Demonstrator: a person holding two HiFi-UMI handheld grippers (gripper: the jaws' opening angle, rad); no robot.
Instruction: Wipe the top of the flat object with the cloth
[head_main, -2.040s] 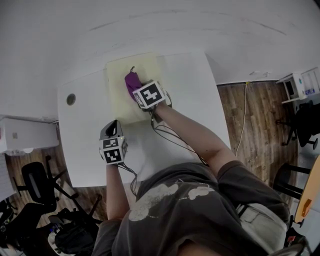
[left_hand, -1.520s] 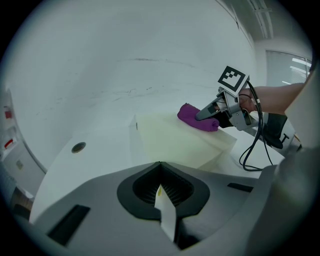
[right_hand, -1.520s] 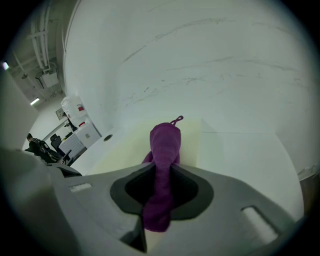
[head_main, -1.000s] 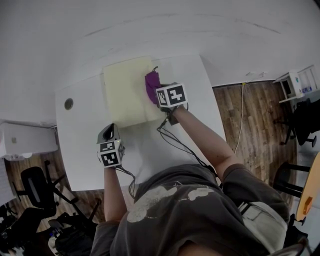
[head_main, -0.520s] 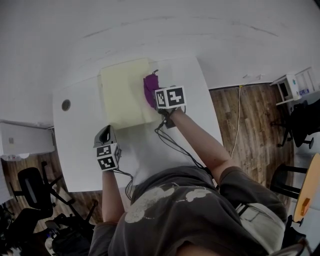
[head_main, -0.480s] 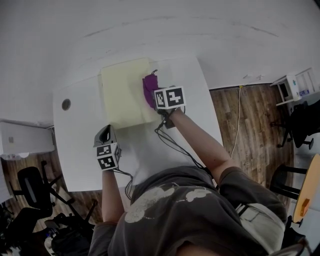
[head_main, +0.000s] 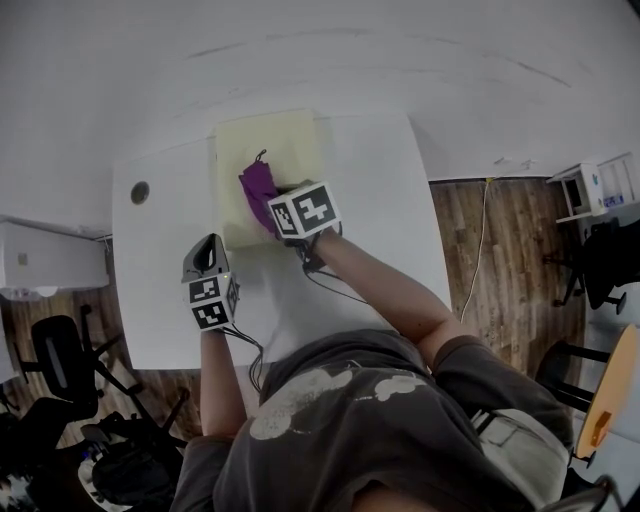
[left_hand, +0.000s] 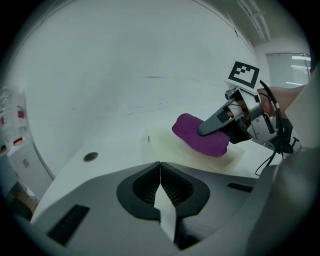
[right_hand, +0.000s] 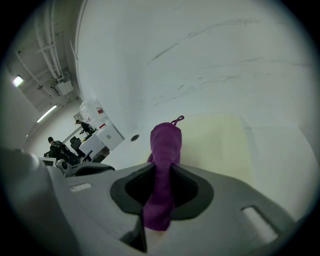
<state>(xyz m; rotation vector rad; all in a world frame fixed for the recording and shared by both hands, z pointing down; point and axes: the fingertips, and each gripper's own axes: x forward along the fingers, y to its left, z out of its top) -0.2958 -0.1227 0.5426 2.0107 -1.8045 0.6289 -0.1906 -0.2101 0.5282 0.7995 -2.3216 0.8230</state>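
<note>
A pale yellow flat board lies at the back of the white table. A purple cloth rests on the board's near left part, and my right gripper is shut on it. In the right gripper view the cloth runs out from between the jaws onto the board. My left gripper hovers over the table just left of the board's near corner, shut and holding nothing. Its own view shows the cloth, the board and the right gripper ahead.
A round cable hole sits at the table's far left. Cables trail from both grippers across the near table. A white cabinet and office chairs stand left of the table; a wall lies behind it.
My right gripper has dragged the cloth from the board's right side to its near left part. The left gripper has stayed in about the same place.
</note>
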